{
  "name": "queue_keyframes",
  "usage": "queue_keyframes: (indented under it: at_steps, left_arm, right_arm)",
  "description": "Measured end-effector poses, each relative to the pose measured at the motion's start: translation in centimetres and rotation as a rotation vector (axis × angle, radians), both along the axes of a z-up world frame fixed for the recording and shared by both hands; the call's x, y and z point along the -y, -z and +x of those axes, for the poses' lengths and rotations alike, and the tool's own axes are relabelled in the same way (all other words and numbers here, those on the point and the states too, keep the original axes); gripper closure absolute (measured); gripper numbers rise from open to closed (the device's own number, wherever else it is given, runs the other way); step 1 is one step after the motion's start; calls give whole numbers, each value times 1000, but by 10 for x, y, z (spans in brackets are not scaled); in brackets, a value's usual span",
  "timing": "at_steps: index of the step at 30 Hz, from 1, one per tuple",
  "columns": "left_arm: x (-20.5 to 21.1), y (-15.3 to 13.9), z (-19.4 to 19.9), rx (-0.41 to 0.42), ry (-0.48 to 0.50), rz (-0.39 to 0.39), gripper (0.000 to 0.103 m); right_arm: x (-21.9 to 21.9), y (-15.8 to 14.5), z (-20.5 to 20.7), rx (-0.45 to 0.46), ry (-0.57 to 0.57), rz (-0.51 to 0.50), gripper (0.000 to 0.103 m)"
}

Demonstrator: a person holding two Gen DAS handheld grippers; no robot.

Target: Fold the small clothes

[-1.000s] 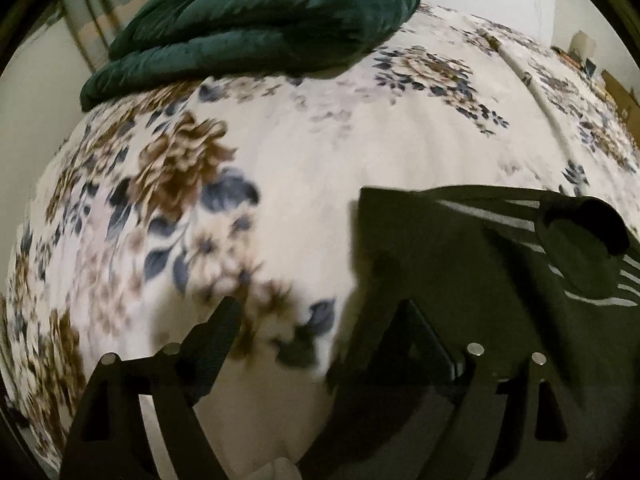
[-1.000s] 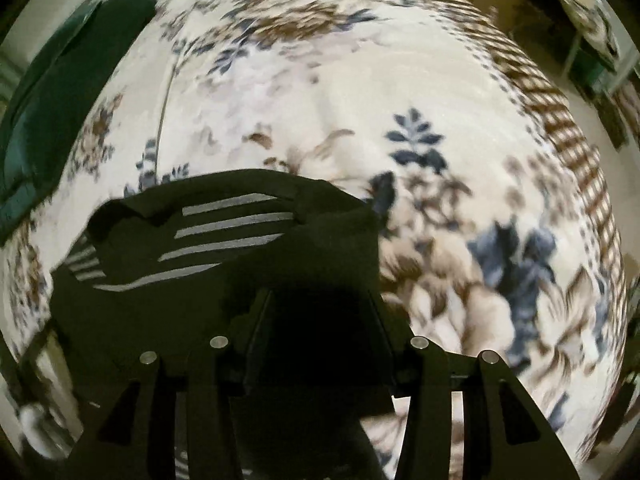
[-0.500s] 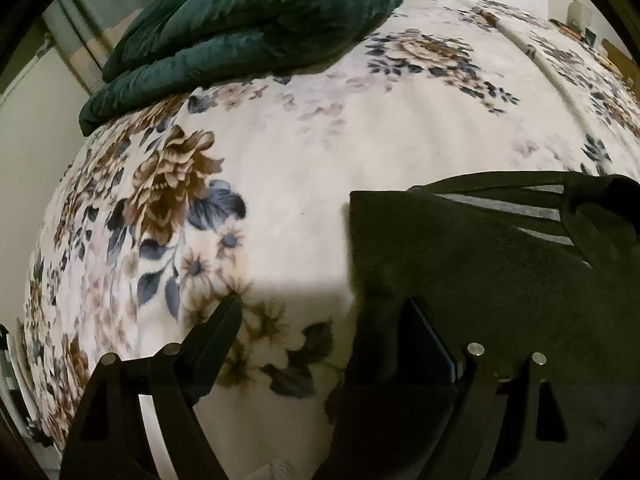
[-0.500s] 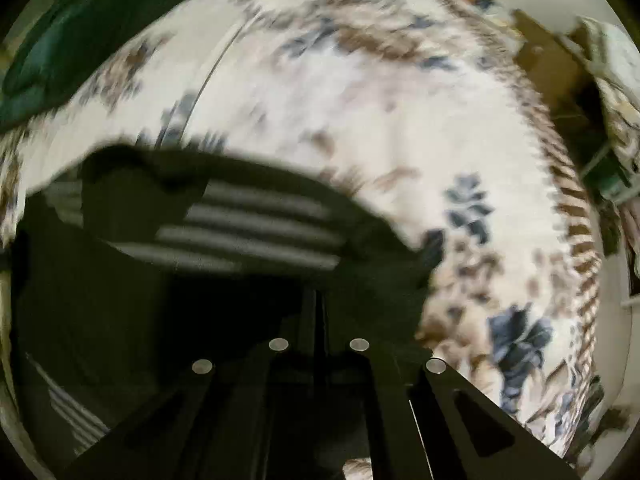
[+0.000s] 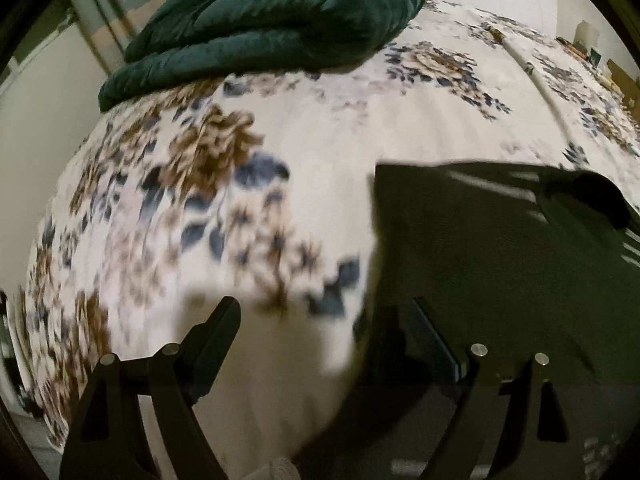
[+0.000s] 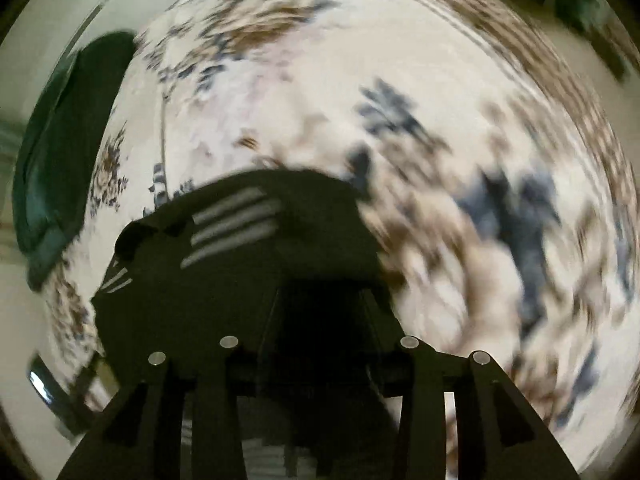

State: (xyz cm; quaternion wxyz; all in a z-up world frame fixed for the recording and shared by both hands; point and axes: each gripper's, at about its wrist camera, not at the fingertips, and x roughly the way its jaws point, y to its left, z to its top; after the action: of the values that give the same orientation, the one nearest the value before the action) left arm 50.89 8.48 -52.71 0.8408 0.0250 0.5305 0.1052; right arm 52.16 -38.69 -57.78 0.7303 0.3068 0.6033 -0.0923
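Observation:
A dark small garment [image 5: 500,260] with white stripes lies on the floral bed cover [image 5: 340,120], at the right of the left wrist view. My left gripper [image 5: 324,312] stands wide open just above the cover. The garment's left edge runs between its fingers, and its right finger [image 5: 424,320] is over the cloth. The blurred right wrist view shows the same garment [image 6: 224,292] at lower centre, stripes [image 6: 232,224] up. My right gripper [image 6: 322,300] hangs over the garment's near part. Its jaws are opening, with only dark cloth seen between them, and no pad visibly presses on it.
A thick dark green quilt [image 5: 272,12] lies folded at the far end of the bed, and appears at the left edge [image 6: 60,160] in the right wrist view. Floral bed cover [image 6: 440,120] spreads around the garment. Room clutter shows past the bed's right edge.
My right gripper shut on the garment half a second ago and has now come apart again, and its view has rolled. The left gripper stayed open and shifted a little over the bed.

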Motion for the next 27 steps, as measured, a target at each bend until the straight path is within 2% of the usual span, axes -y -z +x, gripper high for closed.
queue_keyframes:
  at_steps: [4, 8, 10, 11, 12, 14, 17, 19, 24, 27]
  left_arm:
    - [-1, 14, -25, -52, -15, -8, 17]
    - [-4, 28, -33, -81, -35, -9, 17]
    - [-3, 26, -36, -70, -31, 1, 17]
    - [-1, 24, -38, -61, -26, 6, 17]
    - [0, 21, -41, -52, -19, 9, 17]
    - [6, 13, -49, -34, -7, 0, 17]
    - [23, -1, -70, -15, 23, -10, 17]
    - [42, -10, -91, -11, 45, -15, 17]
    - [111, -26, -166, -67, 128, -66, 17]
    - [173, -23, -226, -135, 180, -71, 17]
  right_arm:
    - [12, 34, -35, -49, 117, 102, 62]
    - [24, 70, -41, -18, 240, 166, 62]
    - [22, 82, -32, -37, 225, 143, 62]
    - [16, 87, -25, -78, 172, 79, 62]
    - [8, 85, -20, -91, 110, 25, 62]
    - [-1, 75, -21, -104, 33, -15, 62]
    - [1, 51, -43, -106, -13, 23, 62]
    - [11, 31, -66, -104, -39, 44, 57]
    - [35, 3, -108, -92, -135, 69, 55]
    - [56, -3, -132, -119, -218, 73, 55]
